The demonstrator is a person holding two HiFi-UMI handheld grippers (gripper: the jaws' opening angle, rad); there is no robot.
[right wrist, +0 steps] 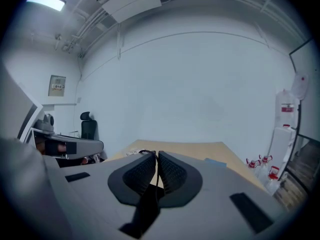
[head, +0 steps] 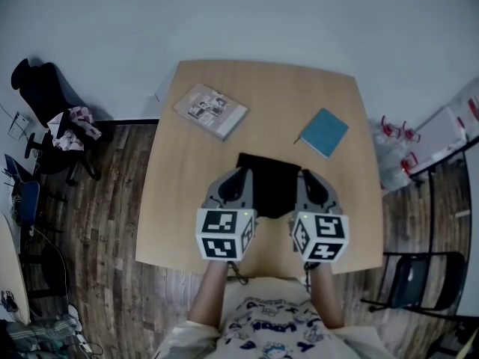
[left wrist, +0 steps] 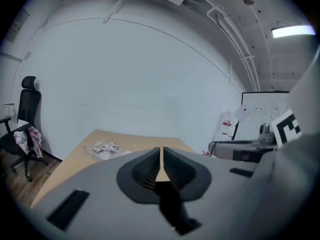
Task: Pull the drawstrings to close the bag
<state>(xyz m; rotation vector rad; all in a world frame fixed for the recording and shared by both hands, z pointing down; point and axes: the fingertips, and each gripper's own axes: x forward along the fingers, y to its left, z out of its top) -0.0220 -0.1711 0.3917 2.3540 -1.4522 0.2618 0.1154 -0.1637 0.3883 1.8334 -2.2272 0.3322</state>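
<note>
Bag (head: 273, 185), black and flat, lies on the wooden surface (head: 187, 200), toward its 6 o'clock edge; left tool (head: 241, 175) sits at the bag's 9 o'clock side, right tool (head: 305, 175) at its 3 o'clock side, both tips at the bag's edges; in the left gripper view the left tool (left wrist: 161, 149) is pinched to a thin slit, with no cord to be made out in it; in the right gripper view the right tool (right wrist: 156, 154) is nipped narrow on a thin black drawstring (right wrist: 146, 152) that loops over its tip; booklet (head: 211, 111) lies at the bag's 11 o'clock, blue notebook (head: 324, 132) at 1 o'clock, both well apart from it.
</note>
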